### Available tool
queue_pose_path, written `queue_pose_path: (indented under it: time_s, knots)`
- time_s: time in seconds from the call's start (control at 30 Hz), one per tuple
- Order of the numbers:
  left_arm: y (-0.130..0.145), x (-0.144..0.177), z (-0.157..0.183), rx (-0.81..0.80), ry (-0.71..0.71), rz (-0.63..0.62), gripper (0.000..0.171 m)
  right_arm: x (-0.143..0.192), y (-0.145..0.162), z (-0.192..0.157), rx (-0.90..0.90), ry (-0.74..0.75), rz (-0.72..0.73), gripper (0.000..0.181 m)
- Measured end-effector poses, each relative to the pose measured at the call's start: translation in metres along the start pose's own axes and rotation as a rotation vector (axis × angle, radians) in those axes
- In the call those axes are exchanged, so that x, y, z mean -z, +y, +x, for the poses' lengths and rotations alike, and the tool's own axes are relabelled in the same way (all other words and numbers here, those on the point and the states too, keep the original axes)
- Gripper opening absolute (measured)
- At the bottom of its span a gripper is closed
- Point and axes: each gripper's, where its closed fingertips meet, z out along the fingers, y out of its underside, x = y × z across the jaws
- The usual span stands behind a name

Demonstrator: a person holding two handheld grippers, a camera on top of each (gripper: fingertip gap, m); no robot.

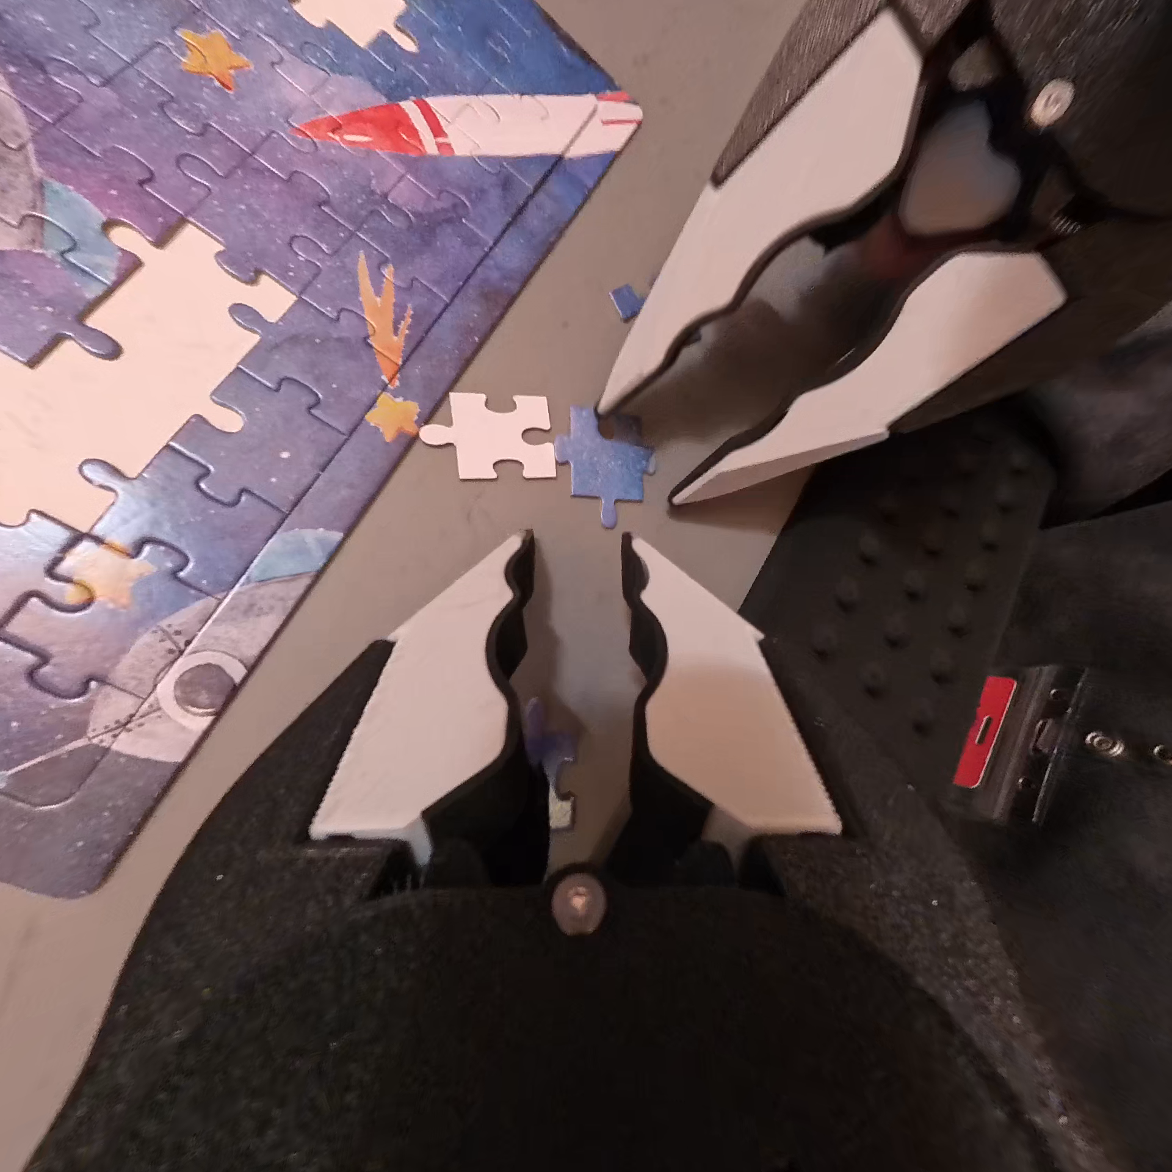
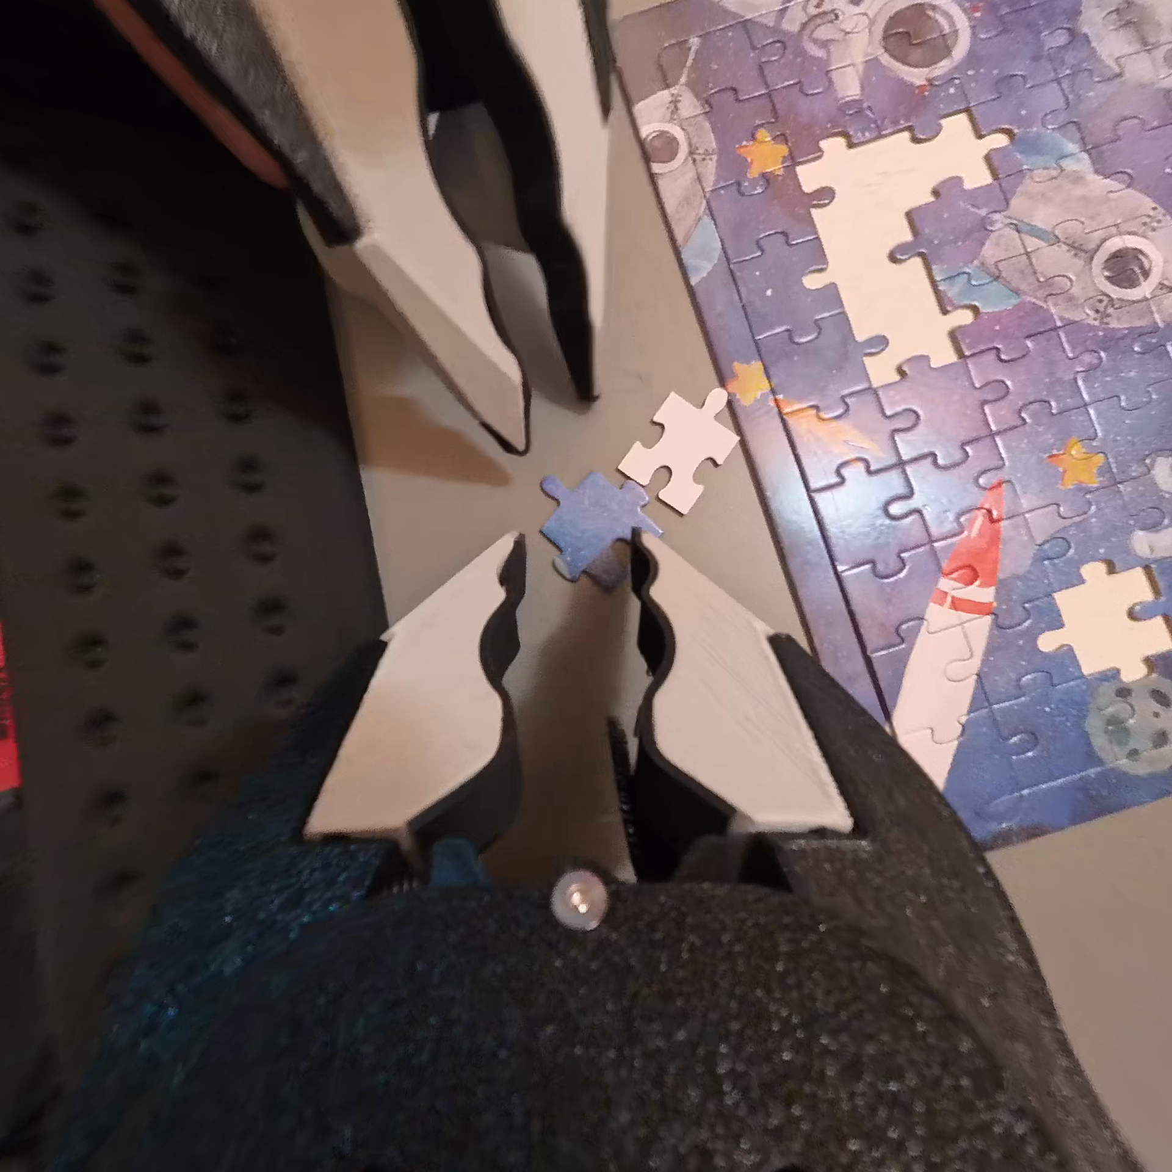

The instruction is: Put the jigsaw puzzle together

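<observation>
**Grey table, two grippers at loose pieces beside the puzzle**

Between the left gripper fingertips: bare grey table, nothing held; jaws parted, tips just short of the blue piece. Further back between its fingers, a purple-blue piece on the table, partly hidden.

Right gripper: jaws parted, nothing clamped. One fingertip sits on or against the edge of the blue piece; the pictures do not settle whether it presses down.

Blue piece: flat on the table, picture side up, touching a white piece that lies blank side up. White piece's tab reaches the puzzle border by an orange star.

Small blue fragment: on the table, partly behind the right gripper's finger in the left wrist view.

Jigsaw puzzle: space scene in purples and blues, with red-and-white rocket, stars, grey round craft. Mostly assembled inside its frame; pale gaps show, one large, one small at the far edge.

Surface: plain grey tabletop, lightly marked.

Surroundings: black studded mat or case at the table's side, opposite the puzzle, carrying a red tag and metal fittings. Room beyond not visible.
</observation>
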Motion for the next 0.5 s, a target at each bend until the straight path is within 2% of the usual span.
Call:
queue_pose_path:
  time_s: [0.13, 0.3, 0.43, 0.5]
  knots:
    - [0.006, 0.005, 0.011, -0.12, 0.012, -0.026, 0.025, 0.014, -0.01, -0.004, -0.114, 0.059, 0.034, 0.036]
    - [0.005, 0.023, 0.002, -0.503, -0.011, -0.032, 0.035, 0.032, -0.003, -0.019, -0.202, 0.09, 0.062, 0.036]
    - [-0.018, 0.034, 0.011, -0.703, 0.148, 0.012, 0.054, 0.045, 0.007, -0.035, -0.289, 0.101, 0.119, 0.035]
    - [-0.023, 0.03, 0.017, -0.787, 0.233, -0.054, 0.06, 0.053, 0.012, -0.037, -0.332, 0.126, 0.152, 0.035]
